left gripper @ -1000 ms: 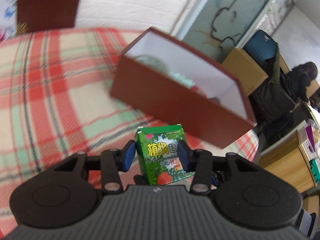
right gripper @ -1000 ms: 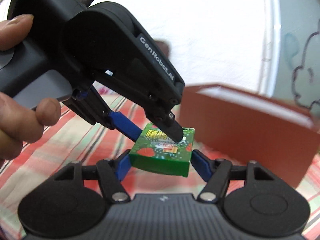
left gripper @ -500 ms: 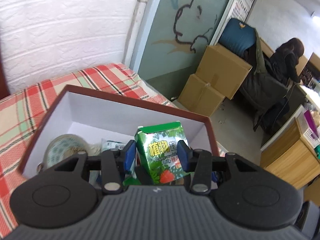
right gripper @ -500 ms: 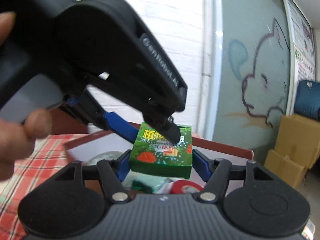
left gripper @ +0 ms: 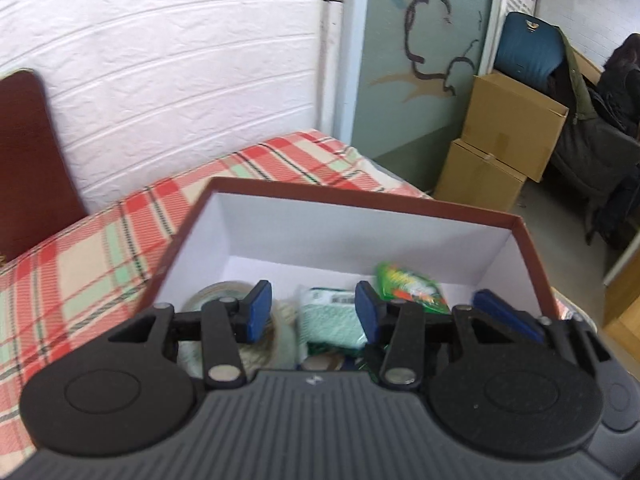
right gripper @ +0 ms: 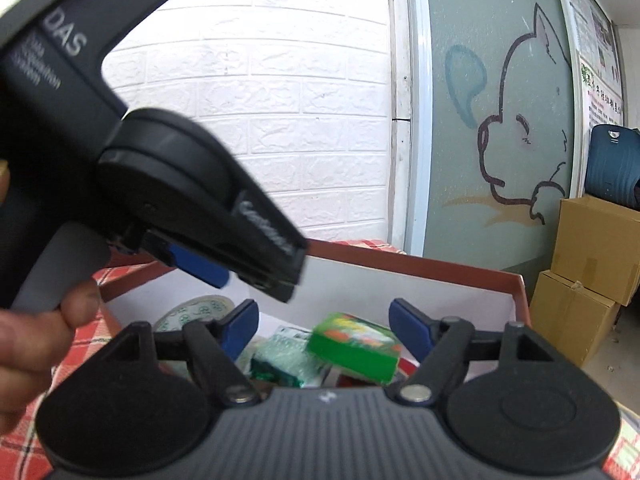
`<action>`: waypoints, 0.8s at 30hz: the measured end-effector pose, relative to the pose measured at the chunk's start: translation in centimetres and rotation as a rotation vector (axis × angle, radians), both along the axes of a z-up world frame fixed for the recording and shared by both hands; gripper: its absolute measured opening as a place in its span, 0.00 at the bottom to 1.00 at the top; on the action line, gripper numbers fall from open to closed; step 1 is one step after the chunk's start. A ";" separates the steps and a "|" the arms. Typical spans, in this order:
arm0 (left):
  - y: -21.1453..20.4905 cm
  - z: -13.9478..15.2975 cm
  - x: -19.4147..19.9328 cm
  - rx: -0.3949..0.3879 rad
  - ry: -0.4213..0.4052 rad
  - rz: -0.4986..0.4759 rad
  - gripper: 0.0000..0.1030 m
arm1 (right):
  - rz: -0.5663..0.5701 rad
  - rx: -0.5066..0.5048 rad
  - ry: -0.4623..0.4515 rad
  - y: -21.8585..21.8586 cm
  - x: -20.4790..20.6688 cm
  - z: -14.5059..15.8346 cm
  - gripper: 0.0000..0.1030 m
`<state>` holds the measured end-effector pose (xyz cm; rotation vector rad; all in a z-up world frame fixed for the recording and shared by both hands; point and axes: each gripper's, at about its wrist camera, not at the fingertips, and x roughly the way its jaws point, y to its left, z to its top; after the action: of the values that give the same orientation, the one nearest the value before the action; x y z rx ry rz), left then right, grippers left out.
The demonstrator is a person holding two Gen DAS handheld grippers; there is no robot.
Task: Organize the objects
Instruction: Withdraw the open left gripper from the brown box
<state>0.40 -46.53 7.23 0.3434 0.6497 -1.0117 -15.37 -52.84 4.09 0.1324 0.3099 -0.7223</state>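
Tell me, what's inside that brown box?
Inside the brown box: a green carton, a pale green packet, a tape roll and something red. The tongs' black bodies hide the near part.

Both wrist cams close above same box (left gripper: pixel 360 200).

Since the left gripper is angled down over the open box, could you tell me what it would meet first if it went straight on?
Most likely the pale green packet lying in the brown box, which shows between the open left gripper's fingers; depth is hard to judge.
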 end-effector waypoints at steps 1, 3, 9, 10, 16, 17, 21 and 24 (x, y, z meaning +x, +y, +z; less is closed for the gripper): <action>0.5 0.2 -0.2 0.003 -0.014 0.006 0.47 | -0.004 0.001 -0.008 0.4 -0.2 0.1 0.72; 1.6 0.5 -0.6 0.013 -0.045 0.015 0.47 | -0.009 0.003 -0.026 1.3 -0.7 0.6 0.73; 5.8 1.4 -1.7 0.006 -0.084 0.062 0.49 | -0.007 -0.006 -0.056 2.9 -2.3 2.0 0.73; 6.6 1.5 -1.9 0.003 -0.085 0.076 0.53 | -0.006 -0.009 -0.061 3.1 -2.5 2.3 0.73; 12.6 1.0 -2.9 0.009 -0.118 0.156 0.66 | 0.030 0.000 -0.074 7.5 -4.1 2.6 0.78; 13.6 0.8 -2.9 0.012 -0.120 0.173 0.69 | 0.040 0.009 -0.073 8.3 -4.3 2.7 0.82; 17.9 -0.2 -3.0 0.021 -0.127 0.245 0.83 | 0.082 0.047 -0.068 10.6 -4.2 3.0 0.93; 20.7 -0.9 -2.6 0.033 -0.099 0.304 0.88 | 0.118 0.072 -0.070 12.6 -3.6 3.4 0.99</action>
<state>-2.18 -25.83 6.33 0.3105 0.6081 -0.6910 -19.00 -40.19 7.52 0.2056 0.2748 -0.5884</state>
